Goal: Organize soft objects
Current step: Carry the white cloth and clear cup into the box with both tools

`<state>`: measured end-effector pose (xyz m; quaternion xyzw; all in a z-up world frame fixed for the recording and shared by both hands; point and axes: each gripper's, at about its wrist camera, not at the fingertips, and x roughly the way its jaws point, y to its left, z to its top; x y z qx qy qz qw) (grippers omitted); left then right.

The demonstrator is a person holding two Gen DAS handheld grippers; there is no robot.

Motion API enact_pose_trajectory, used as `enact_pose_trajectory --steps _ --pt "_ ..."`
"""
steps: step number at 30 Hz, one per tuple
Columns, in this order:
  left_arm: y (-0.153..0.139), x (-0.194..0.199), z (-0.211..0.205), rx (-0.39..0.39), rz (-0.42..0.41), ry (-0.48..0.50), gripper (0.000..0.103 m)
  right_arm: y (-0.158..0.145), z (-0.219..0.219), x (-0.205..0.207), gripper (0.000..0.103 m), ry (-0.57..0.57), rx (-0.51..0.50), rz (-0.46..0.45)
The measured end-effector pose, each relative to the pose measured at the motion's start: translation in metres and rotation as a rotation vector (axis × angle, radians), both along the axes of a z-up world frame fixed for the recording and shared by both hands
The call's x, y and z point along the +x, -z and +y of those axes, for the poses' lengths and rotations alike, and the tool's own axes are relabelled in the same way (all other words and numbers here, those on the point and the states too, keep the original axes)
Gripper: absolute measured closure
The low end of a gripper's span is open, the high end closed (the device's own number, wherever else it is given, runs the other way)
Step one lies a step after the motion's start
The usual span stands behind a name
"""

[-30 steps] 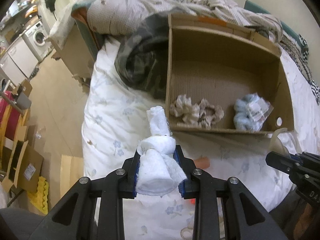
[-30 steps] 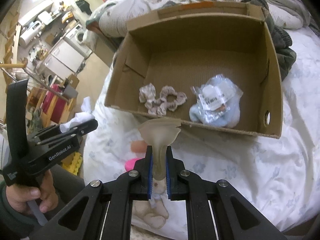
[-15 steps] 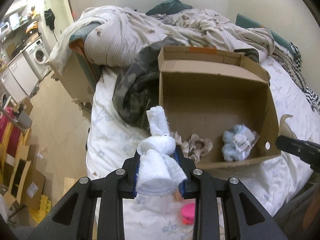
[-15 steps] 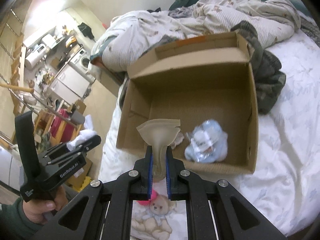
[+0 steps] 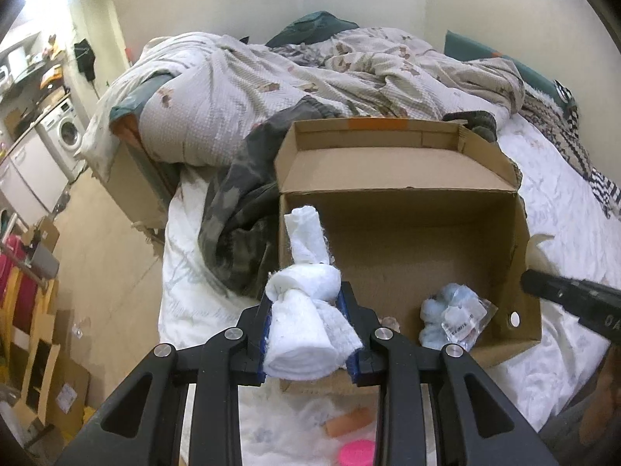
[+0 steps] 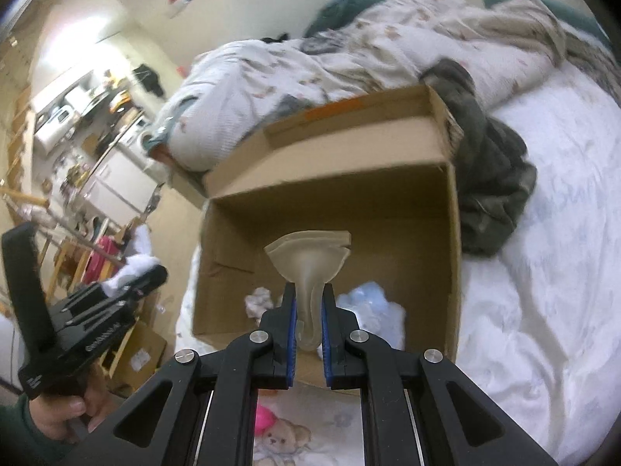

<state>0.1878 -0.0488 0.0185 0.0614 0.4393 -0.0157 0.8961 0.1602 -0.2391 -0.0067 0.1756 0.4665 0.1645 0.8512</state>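
My left gripper point(image 5: 308, 310) is shut on a knotted white cloth point(image 5: 306, 299), held above the near left corner of an open cardboard box point(image 5: 399, 171) on the bed. My right gripper point(image 6: 308, 303) is shut on a translucent beige silicone piece point(image 6: 308, 256), held over the box's near edge point(image 6: 330, 190). Inside the box lie a bagged light blue fluffy item point(image 5: 450, 310) and a beige scrunchie point(image 6: 258, 299), mostly hidden by the grippers. The right gripper shows at the right edge of the left wrist view point(image 5: 570, 295); the left gripper shows in the right wrist view point(image 6: 89, 310).
The box sits on a white flowered bedsheet point(image 5: 562, 209). A camouflage garment point(image 5: 236, 209) lies left of the box, a rumpled quilt point(image 5: 271, 89) behind it. A pink round thing point(image 5: 355, 454), an orange thing point(image 5: 347, 421) and a teddy bear point(image 6: 283, 440) lie on the near sheet.
Both grippers have risen and tilted up with their loads still held. The box now looks lower and farther in both views, and more of the room shows.
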Motion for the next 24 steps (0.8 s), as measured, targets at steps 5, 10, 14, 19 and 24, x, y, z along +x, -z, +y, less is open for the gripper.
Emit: enact_pose_trajectory --steps 5,10,14,19,24 --pt "0.015 0.016 -0.014 0.007 0.006 0.026 0.077 0.014 -0.002 0.007 0.091 0.032 -0.031 0.037" --pt "0.036 0.025 -0.021 0.0 0.027 0.05 0.077 0.029 0.003 0.011 0.091 0.029 -0.067 0.087" --pt "0.054 0.03 -0.024 0.005 0.055 0.073 0.077 0.04 0.01 0.014 0.091 0.017 -0.109 0.119" --pt "0.069 0.033 -0.027 0.003 0.082 0.09 0.077 0.052 0.015 0.021 0.091 0.011 -0.151 0.166" --pt "0.075 0.038 -0.025 -0.028 0.108 0.07 0.076 0.063 0.017 0.027 0.091 0.009 -0.178 0.208"
